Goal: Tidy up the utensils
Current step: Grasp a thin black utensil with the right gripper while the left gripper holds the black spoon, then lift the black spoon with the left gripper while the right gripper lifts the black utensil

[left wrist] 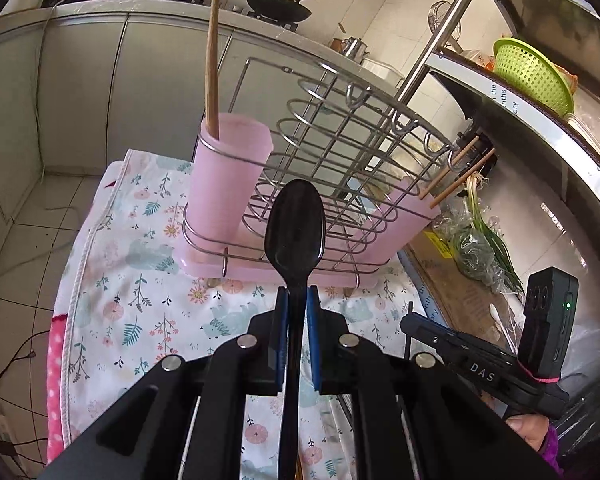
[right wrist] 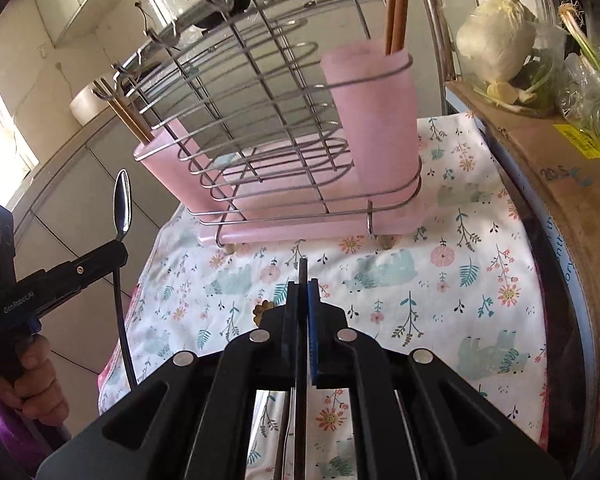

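My left gripper (left wrist: 296,294) is shut on a black spoon (left wrist: 295,224), bowl pointing up, in front of the wire utensil rack (left wrist: 340,152). The rack has a pink cup (left wrist: 226,176) on the left holding a wooden utensil (left wrist: 212,60), and another pink cup (left wrist: 404,208) on the right with chopsticks (left wrist: 456,176). My right gripper (right wrist: 303,282) is shut on a thin dark utensil (right wrist: 302,270) seen edge-on, above the cloth in front of the rack (right wrist: 268,120). The left gripper (right wrist: 118,248) with its spoon (right wrist: 123,206) shows at the left of the right wrist view.
A floral cloth (left wrist: 140,300) covers the table under the rack. A cardboard box (right wrist: 548,160) with vegetables and a cabbage (right wrist: 496,40) lies to the right. A metal shelf with a green colander (left wrist: 532,72) stands at the right. Pans (left wrist: 278,4) sit on the far stove.
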The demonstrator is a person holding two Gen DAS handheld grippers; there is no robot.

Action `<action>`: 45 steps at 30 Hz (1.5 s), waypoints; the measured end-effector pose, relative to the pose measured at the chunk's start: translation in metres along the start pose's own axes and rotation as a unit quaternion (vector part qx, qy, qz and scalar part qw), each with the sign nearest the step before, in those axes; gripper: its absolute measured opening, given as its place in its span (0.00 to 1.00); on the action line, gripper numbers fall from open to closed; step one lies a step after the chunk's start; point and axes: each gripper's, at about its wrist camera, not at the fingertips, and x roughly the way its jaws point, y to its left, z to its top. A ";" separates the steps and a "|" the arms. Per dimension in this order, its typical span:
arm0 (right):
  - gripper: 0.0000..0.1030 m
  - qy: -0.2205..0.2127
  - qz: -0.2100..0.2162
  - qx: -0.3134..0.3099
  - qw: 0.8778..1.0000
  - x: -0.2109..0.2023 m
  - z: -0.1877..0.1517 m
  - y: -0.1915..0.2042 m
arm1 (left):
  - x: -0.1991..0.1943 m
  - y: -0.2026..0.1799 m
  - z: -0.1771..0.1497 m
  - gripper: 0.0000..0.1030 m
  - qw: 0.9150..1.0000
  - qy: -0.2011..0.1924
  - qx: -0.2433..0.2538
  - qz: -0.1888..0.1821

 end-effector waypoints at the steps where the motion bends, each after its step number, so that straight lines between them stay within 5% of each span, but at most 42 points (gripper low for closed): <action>1: 0.05 -0.008 0.003 -0.001 1.000 -0.003 -0.001 0.002 | -0.002 -0.002 0.001 0.08 1.000 -0.004 0.002 0.001; 23: 0.05 -0.094 0.047 0.007 0.994 -0.055 0.012 -0.016 | -0.019 -0.026 0.020 0.08 0.999 -0.049 0.005 0.016; 45: 0.05 -0.156 0.072 0.011 0.985 -0.096 0.057 -0.005 | -0.080 -0.035 0.067 0.08 0.988 -0.153 0.012 -0.012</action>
